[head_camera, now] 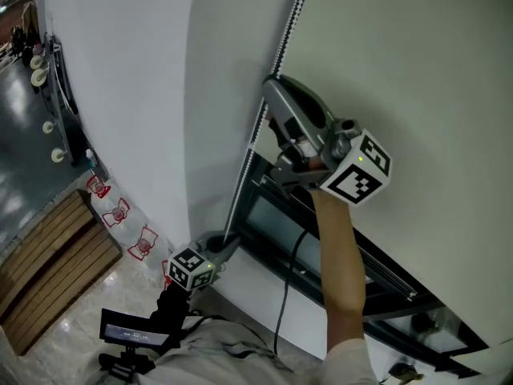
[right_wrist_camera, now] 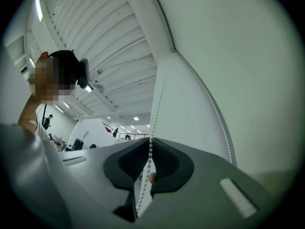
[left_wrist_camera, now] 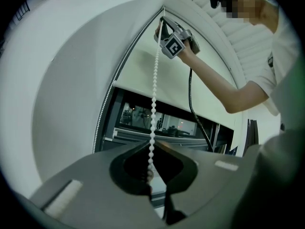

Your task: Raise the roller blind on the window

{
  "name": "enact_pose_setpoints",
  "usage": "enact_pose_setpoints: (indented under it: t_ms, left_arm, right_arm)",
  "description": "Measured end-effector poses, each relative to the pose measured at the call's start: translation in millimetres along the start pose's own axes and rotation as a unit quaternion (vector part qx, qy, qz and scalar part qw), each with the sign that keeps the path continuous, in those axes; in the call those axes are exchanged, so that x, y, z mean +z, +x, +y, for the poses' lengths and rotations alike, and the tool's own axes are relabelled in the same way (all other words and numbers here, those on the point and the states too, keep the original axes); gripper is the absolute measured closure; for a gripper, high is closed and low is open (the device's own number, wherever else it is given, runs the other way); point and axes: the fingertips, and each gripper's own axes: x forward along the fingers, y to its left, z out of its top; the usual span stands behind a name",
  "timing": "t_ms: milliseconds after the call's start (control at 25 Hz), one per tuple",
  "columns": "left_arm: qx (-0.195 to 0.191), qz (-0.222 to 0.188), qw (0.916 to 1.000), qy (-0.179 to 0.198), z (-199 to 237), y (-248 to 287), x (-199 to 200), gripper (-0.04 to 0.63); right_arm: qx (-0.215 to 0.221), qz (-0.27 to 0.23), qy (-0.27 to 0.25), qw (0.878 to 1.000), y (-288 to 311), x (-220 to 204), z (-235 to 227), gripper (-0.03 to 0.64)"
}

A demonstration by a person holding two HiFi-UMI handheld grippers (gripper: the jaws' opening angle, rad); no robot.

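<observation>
The white bead chain (head_camera: pixel 276 58) hangs along the left edge of the pale roller blind (head_camera: pixel 417 70). High on that chain my right gripper (head_camera: pixel 271 83) is shut on it. In the right gripper view the beads (right_wrist_camera: pixel 155 113) run straight into the closed jaws of the right gripper (right_wrist_camera: pixel 150 144). Lower down, by the sill, my left gripper (head_camera: pixel 228 243) is shut on the same chain. In the left gripper view the chain (left_wrist_camera: pixel 154 89) rises taut from the left gripper (left_wrist_camera: pixel 151 149) to the right gripper (left_wrist_camera: pixel 162 20). The blind's bottom bar (left_wrist_camera: pixel 157 97) hangs above dark window glass (left_wrist_camera: pixel 143 118).
A white wall (head_camera: pixel 144 95) stands left of the window, and a white sill (head_camera: pixel 256 287) runs below it. The right gripper's black cable (head_camera: pixel 284 295) hangs beside the person's forearm. Wooden slats (head_camera: pixel 48 255) and red-and-white items (head_camera: pixel 120 213) lie on the floor to the left.
</observation>
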Motion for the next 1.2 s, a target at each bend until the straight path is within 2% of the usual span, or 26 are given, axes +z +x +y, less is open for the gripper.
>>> enact_pose_setpoints:
  t_ms: [120, 280, 560, 880, 1200]
  left_arm:
    - [-0.002, 0.001, 1.0, -0.001, -2, 1, -1, 0.597]
    - [-0.003, 0.0, 1.0, -0.002, -3, 0, -1, 0.597]
    - [-0.01, 0.0, 0.9999, 0.0, -7, 4, -1, 0.597]
    - [-0.013, -0.003, 0.9999, 0.008, -6, 6, 4, 0.597]
    - [-0.018, 0.002, 0.9997, 0.013, -8, 8, 4, 0.597]
  right_arm:
    - [-0.01, 0.003, 0.019, 1.0, -3, -1, -3, 0.6]
    - [-0.012, 0.038, -0.01, 0.999, 2, -4, 9, 0.601]
    - [-0.023, 0.036, 0.004, 0.999, -4, -10, 8, 0.603]
    - [-0.027, 0.057, 0.036, 0.997, -20, -54, 14, 0.603]
    - [-0.05, 0.122, 0.021, 0.991, -44, -113, 20, 0.603]
